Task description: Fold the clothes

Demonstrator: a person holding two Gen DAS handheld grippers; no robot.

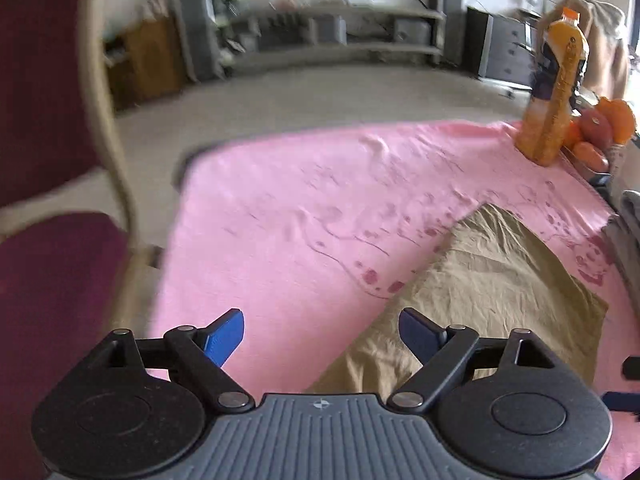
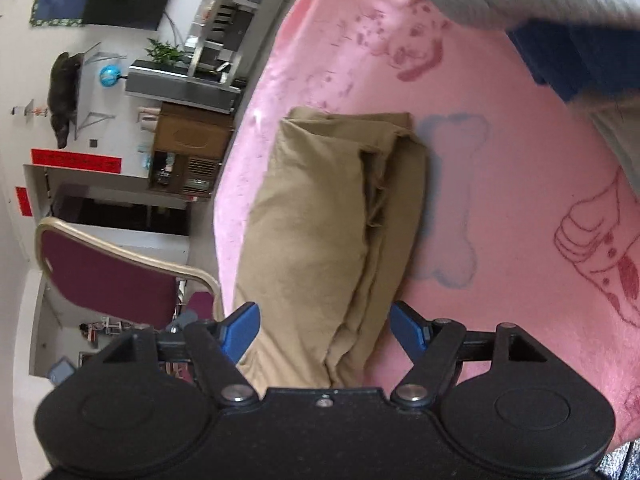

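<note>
Left wrist view showed our left gripper [image 1: 322,334] spread wide and empty above the pink blanket [image 1: 280,208], the folded tan garment [image 1: 492,288] lying just right of it. Right wrist view, rolled sideways, showed our right gripper [image 2: 324,330] with its fingers parted, straddling the near end of that garment without pinching it. We judged the loose layered folds could slide apart if a finger dragged across them, or bunch if we closed on the top layer only. The garment's near end was hidden behind the gripper body, and motion blur smeared the room behind.
</note>
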